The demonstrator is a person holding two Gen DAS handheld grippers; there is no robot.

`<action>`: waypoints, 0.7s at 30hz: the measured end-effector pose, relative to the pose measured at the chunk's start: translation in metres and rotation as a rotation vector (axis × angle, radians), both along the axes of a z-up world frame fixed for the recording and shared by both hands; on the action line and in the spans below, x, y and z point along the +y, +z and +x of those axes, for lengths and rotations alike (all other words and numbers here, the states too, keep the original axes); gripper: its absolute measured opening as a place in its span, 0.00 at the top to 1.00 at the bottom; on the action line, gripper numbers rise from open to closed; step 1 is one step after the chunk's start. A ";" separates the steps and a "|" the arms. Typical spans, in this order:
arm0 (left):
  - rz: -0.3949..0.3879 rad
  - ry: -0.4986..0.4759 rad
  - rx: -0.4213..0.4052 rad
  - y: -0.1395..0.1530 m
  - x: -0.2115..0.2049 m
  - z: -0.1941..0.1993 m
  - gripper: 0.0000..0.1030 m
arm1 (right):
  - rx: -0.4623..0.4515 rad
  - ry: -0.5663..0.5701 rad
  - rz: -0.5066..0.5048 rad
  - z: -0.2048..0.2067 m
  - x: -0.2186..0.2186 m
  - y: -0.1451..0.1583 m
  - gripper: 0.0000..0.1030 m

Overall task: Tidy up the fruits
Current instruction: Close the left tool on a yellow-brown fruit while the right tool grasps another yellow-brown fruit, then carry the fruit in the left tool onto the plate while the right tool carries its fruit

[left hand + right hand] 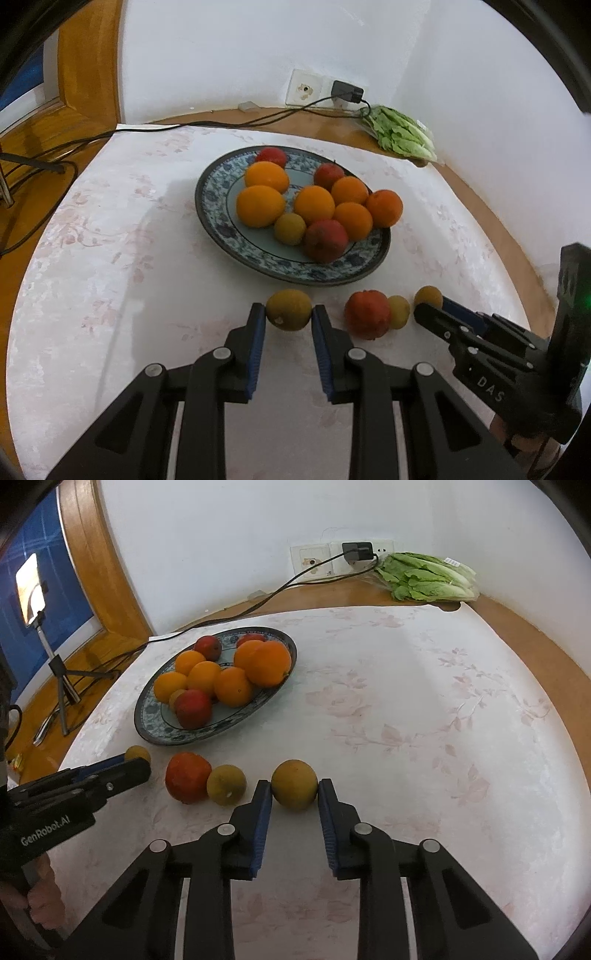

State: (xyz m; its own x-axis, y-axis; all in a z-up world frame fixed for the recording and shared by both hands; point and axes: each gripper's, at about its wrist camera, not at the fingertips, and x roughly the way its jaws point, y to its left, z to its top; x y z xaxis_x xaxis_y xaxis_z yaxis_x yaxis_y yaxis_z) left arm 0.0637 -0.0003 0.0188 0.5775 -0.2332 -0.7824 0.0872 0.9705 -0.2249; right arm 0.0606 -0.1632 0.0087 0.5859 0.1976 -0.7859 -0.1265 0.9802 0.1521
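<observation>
On the tablecloth point(110, 229) in front of the patterned plate point(218, 177) of oranges, one yellow-green fruit point(289, 308) was clamped by the left gripper point(289, 320), while another greenish fruit point(294, 783) was gripped by the right gripper point(294, 794); a red fruit point(187, 777) lay between

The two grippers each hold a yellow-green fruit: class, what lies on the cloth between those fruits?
A red fruit touching a smaller yellow-green fruit; both wrist views show them.
</observation>
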 end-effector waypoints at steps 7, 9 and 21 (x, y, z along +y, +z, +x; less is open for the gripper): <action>-0.005 0.012 -0.014 0.008 0.007 -0.001 0.74 | 0.005 -0.001 0.023 0.000 -0.003 0.000 0.74; -0.003 0.016 -0.019 0.011 0.009 0.000 0.74 | 0.007 0.006 0.019 0.000 -0.003 0.001 0.74; 0.024 0.040 -0.026 0.022 0.025 0.012 0.74 | -0.015 0.041 0.044 0.000 0.000 0.024 0.74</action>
State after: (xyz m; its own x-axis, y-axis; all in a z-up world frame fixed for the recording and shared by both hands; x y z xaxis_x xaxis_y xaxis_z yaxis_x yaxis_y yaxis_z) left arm 0.0757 0.0243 0.0408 0.6063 -0.1914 -0.7719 0.0542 0.9783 -0.2001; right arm 0.0602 -0.1636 0.0323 0.5885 0.2559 -0.7669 -0.1690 0.9666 0.1928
